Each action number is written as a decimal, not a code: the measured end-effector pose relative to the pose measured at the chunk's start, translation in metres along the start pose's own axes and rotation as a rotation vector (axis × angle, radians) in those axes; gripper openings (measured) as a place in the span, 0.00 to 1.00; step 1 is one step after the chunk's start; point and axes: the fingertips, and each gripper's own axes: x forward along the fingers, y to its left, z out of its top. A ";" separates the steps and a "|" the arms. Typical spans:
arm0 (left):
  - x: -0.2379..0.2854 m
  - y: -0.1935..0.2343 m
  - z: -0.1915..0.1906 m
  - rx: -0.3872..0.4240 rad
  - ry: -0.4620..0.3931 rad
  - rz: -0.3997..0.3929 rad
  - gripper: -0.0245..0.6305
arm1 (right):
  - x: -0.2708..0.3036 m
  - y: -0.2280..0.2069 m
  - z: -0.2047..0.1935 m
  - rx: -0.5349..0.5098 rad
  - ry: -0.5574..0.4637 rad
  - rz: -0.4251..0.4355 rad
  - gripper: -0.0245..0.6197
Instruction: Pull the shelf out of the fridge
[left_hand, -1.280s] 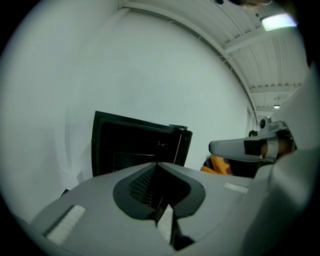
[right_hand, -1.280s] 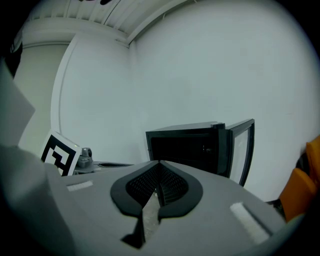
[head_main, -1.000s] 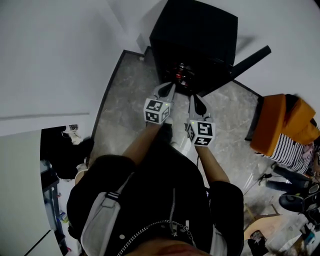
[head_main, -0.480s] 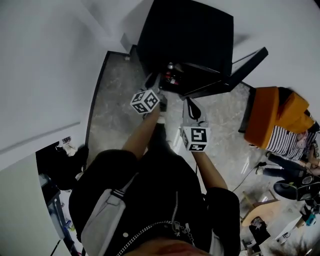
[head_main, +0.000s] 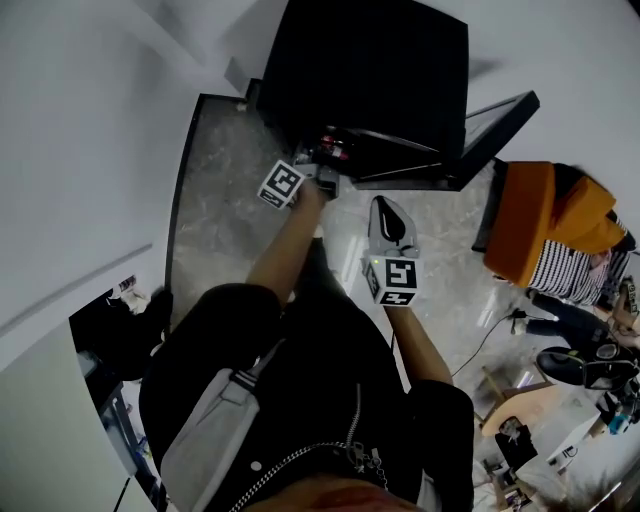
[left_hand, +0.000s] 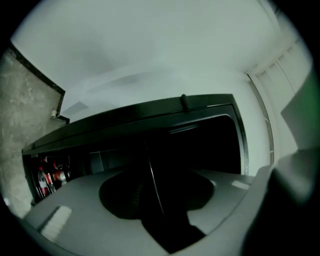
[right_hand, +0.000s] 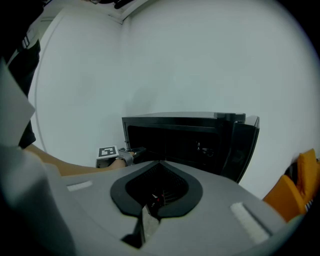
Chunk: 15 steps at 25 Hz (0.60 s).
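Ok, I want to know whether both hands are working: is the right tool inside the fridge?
No, the right tool hangs over the floor, short of the open fridge.

The fridge (head_main: 370, 70) stood on the floor (head_main: 225, 200) at 12 o'clock, its door (head_main: 495, 125) open toward 2 o'clock, a chair (head_main: 540, 220) at 3 o'clock.

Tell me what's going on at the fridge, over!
Left gripper at fridge mouth, jaws just opening, gap too dark to read. Right gripper shut, empty, hanging back. Door open; shelf not visible. Nothing blocking.
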 end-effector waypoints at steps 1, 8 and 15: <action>0.006 0.005 0.001 -0.032 -0.012 0.004 0.27 | 0.000 -0.002 0.000 0.003 -0.001 -0.004 0.03; 0.043 0.013 0.000 -0.103 -0.034 -0.003 0.27 | -0.004 -0.011 -0.010 -0.009 0.016 -0.036 0.03; 0.067 0.017 0.005 -0.141 -0.055 -0.008 0.26 | -0.008 -0.024 -0.021 0.005 0.064 -0.065 0.03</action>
